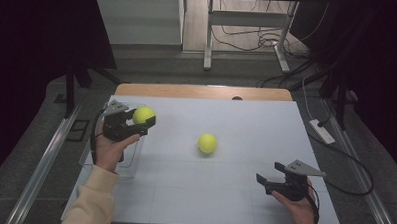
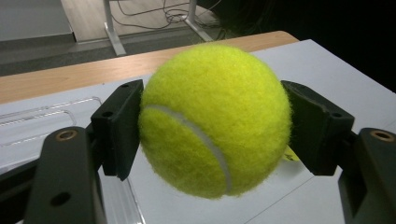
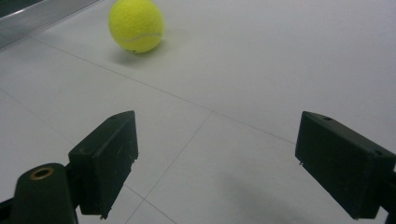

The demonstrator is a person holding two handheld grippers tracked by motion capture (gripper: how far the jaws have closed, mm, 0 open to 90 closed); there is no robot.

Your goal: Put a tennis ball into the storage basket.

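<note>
1. Two tennis balls are in play: the held ball point(image 1: 143, 114) sits clamped in the left tongs point(image 1: 145, 121), raised above a clear tray point(image 1: 130, 164) at nine o'clock on the worktop point(image 1: 245, 138).
2. The loose ball point(image 1: 207, 143) lies near the centre, well apart from the right tongs point(image 1: 262, 183) at five o'clock, which gape wide and hold nothing.
3. The carrying step seems in hand; next likely calls for lowering the held ball into the tray, then loosening the grip.
4. No readable writing or brand shows.

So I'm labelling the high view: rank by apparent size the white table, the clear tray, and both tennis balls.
1. White table
2. Clear tray, partly hidden by the arm
3. Held tennis ball and loose tennis ball: look alike, so unranked.
</note>
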